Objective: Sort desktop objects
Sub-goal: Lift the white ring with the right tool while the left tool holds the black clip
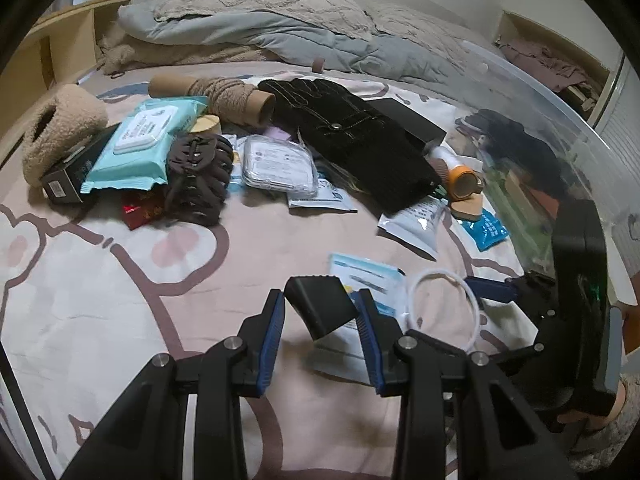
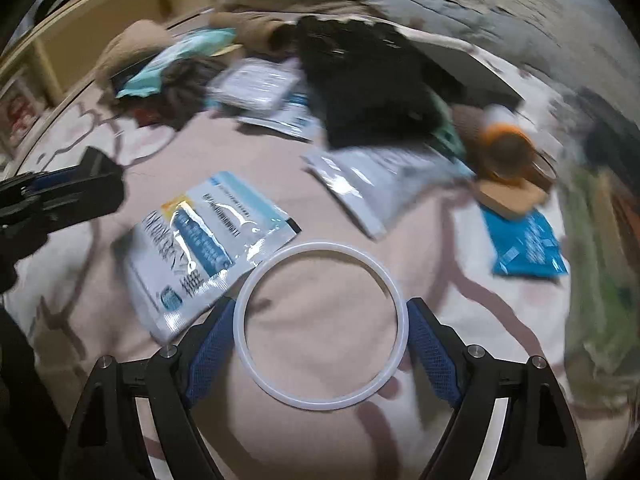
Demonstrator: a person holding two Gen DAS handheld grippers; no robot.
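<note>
White ring (image 2: pixel 322 326) lies between the open right hand-held gripper (image 2: pixel 320 320) fingers.

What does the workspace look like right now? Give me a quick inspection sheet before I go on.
Surface: bed sheet with a pink cartoon print, used as the work area.
Job's things: small black box between the left gripper's fingers; white ring lying flat between the right gripper's fingers.
Clutter: wet wipes pack, brown hair claw, black glove, yarn spool, blue sachet, white pouch.
Grippers: left gripper shut on the small black box; right gripper open around the white ring.
Cables: nothing seen.
Surroundings: grey duvet, clear plastic bin at the right, wooden shelf at the left.
</note>
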